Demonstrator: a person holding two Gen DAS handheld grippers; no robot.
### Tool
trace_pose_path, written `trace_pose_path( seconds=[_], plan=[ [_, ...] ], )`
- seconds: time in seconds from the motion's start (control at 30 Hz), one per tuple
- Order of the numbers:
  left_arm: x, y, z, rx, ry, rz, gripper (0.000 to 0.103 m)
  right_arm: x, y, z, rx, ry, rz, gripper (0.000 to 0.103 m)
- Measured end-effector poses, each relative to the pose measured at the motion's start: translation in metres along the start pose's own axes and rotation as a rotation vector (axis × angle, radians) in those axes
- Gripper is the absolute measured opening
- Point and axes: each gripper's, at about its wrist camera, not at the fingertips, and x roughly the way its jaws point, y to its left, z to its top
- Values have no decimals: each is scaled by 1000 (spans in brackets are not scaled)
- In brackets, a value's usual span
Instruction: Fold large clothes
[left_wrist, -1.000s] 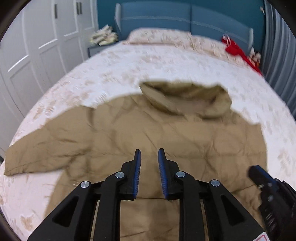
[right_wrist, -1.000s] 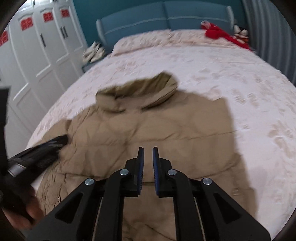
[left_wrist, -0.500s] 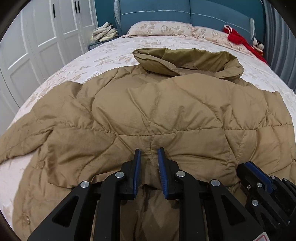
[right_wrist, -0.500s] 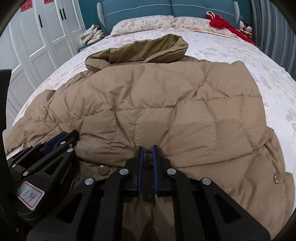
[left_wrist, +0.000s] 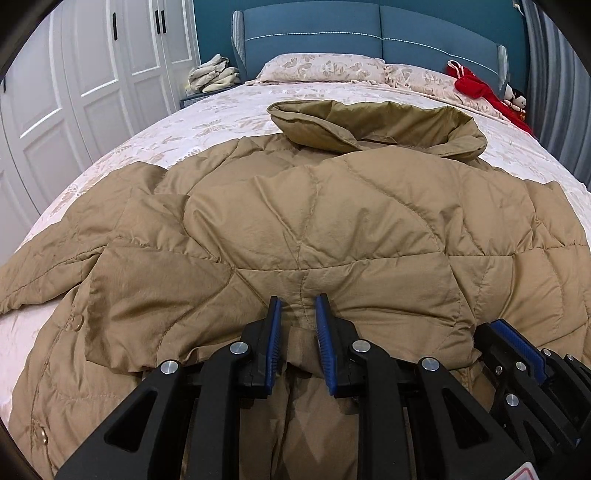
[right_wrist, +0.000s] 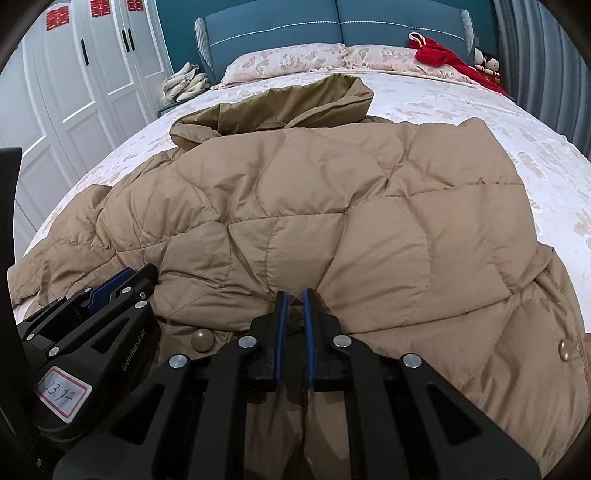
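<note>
Both the left tongs (left_wrist: 298, 314) and the right tongs (right_wrist: 294, 306) pinch a folded edge of the tan quilted coat (left_wrist: 332, 221) spread over the bed (left_wrist: 221, 110), its hem hidden beneath them near the foot edge, one sleeve cut off.

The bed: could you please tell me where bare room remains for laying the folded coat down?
Bare bedspread lies between the coat's hood and the pillows, and along the right edge beside the tan quilted coat. A narrower strip runs along the left edge. The near half is crowded: coat, left gripper and right gripper. A red garment takes the far right corner.
</note>
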Motion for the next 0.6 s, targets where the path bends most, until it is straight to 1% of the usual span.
trace_pose_path(
  seconds=[0.3,0.37,0.4,0.47,0.5,0.53,0.57,0.6],
  plan=[
    [0,0,-3,-1,-12,4,21,1,-1,-3,5,-20,5,7],
    [-2,2,-1,-8,-9,-9,21,0,-1,-2,1,-19,1,7],
    [-3,5,0,-20,-2,-31,22,0,0,-2,-3,-18,-4,7],
    [-10,21,5,-80,27,-122,30,0,4,0,-19,-5,-27,7],
    [-17,34,7,-120,53,-173,38,0,5,2,-24,1,-34,7],
    [-26,45,8,-151,67,-198,47,-1,6,4,-29,12,-40,8],
    [-42,67,8,-198,66,-217,53,-3,7,6,-31,21,-48,8],
    [-58,90,7,-237,51,-217,68,-7,9,8,-35,37,-69,12]
  ],
)
